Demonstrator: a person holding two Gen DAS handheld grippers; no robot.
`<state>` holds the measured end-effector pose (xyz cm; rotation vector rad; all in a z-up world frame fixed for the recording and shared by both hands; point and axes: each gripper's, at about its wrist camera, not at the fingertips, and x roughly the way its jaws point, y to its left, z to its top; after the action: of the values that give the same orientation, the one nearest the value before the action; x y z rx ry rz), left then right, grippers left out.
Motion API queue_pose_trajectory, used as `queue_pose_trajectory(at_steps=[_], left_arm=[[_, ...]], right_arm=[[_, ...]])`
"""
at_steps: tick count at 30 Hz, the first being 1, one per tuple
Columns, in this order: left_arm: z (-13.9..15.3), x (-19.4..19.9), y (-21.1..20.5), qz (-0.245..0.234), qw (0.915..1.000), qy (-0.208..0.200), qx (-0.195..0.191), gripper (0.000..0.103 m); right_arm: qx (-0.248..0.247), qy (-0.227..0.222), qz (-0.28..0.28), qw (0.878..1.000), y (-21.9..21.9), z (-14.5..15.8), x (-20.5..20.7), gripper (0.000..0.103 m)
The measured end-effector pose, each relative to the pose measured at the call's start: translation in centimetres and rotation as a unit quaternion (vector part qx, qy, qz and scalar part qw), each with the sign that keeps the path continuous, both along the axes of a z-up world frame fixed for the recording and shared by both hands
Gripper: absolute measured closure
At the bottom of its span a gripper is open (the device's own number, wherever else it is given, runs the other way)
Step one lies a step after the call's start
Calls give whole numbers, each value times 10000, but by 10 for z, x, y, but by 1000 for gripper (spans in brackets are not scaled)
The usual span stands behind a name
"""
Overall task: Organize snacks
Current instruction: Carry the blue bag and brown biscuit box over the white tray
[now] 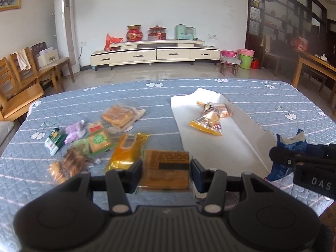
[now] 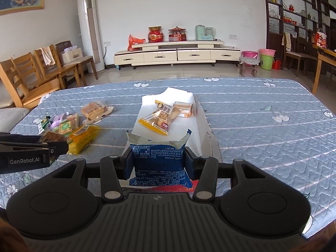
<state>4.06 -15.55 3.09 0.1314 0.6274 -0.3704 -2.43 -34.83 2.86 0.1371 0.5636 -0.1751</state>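
My left gripper [image 1: 166, 173] is shut on a brown square snack packet [image 1: 164, 170], held just above the blue quilted tablecloth [image 1: 147, 96]. My right gripper [image 2: 159, 163] is shut on a blue snack bag [image 2: 159, 161] with a torn top, held at the near end of a white cardboard box [image 2: 197, 130]. Inside that box [image 1: 231, 138] lie a yellow-edged clear pastry bag [image 2: 156, 118] and a small orange-and-white packet [image 2: 184, 109]. A heap of loose snacks [image 1: 92, 140] sits left of the box. The right gripper with its blue bag [image 1: 292, 147] shows at the left view's right edge.
The heap holds a yellow packet [image 1: 126, 153], a green cracker pack [image 1: 98, 140], a bag of toast slices [image 1: 119, 115] and a green-white sachet [image 1: 54, 139]. Wooden chairs [image 1: 25, 77] stand past the table's left edge. A TV cabinet [image 1: 155, 53] lines the far wall.
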Motion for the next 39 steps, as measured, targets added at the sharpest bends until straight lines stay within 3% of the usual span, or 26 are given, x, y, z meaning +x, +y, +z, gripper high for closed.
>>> queue_pose_trajectory(at_steps=[21,39], left_arm=[[-12,24,-50,-281,9995,122,126,54],[-35,60,-98,-440,9982,372,194,54]], right_arm=[[-14,144,-153,9998,-31,-11,36,44],[46,405,155,9990,-69,-18,112,44]])
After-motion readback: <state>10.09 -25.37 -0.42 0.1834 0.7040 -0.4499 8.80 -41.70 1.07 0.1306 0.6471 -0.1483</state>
